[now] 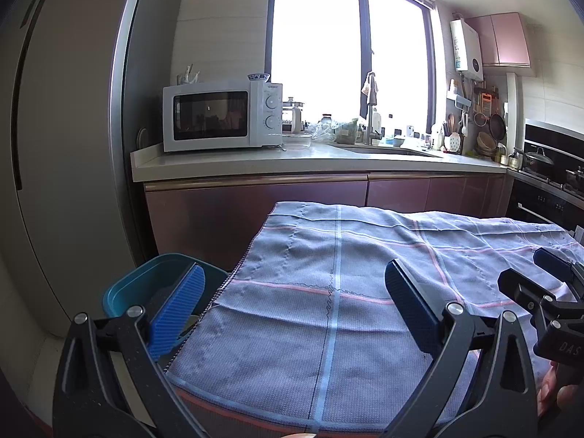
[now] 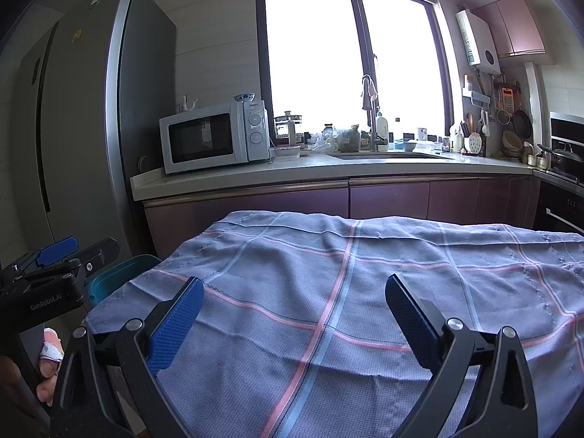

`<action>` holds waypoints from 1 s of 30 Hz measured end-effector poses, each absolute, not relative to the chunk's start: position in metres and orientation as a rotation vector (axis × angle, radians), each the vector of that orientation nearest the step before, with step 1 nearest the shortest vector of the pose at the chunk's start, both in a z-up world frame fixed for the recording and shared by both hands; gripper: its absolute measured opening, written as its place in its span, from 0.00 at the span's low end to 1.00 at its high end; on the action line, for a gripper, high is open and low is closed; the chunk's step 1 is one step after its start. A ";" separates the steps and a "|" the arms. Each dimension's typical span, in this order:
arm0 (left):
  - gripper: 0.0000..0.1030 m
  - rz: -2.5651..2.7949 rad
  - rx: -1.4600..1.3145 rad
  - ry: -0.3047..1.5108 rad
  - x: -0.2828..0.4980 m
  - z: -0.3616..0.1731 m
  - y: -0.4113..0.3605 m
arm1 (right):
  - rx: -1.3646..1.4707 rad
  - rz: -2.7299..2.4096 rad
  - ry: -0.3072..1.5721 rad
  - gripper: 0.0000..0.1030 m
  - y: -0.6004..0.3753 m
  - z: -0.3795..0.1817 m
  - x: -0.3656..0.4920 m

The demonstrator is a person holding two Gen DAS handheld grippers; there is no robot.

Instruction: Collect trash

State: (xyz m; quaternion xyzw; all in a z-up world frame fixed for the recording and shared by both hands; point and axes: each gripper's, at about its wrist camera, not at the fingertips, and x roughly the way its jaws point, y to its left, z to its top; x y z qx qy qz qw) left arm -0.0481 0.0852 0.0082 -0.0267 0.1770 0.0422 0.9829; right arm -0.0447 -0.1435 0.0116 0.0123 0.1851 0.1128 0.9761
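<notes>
trash, and here's the odd part: none of it shows on the checked cloth [image 1: 328, 292] that covers the table. the fabric lies bare in both wrist views, only creases and pink and blue stripes. the one place it could be is the teal bin [image 1: 153, 284], tucked low just beside the table's left edge, and something pale sits at its bottom behind the left gripper's finger, too hidden to name.

left gripper [image 1: 295, 299] hangs over the left part of the cloth, jaws spread wide, nothing between them. right gripper [image 2: 295, 314] hovers over the middle of the cloth, jaws equally wide and empty. each shows at the edge of the other's view, so the two are near, side by side.

my read: the table looks done, or the hunt for scraps hasn't found its target. to do this step well, sweep both cameras slowly along the cloth's far edge and its folds, where a small wrapper could hide in a crease. keep the jaws wide until a piece sits squarely between the pads, pinch only the scrap and not the fabric, and carry it left and low over the bin's rim before letting go.
</notes>
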 end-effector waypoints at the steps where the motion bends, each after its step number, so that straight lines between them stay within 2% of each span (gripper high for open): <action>1: 0.95 0.084 -0.053 0.355 -0.049 0.008 0.085 | 0.024 0.227 0.372 0.93 -0.144 0.012 -0.045; 30: 0.95 0.085 -0.049 0.359 -0.048 0.010 0.085 | 0.028 0.219 0.369 0.93 -0.146 0.013 -0.045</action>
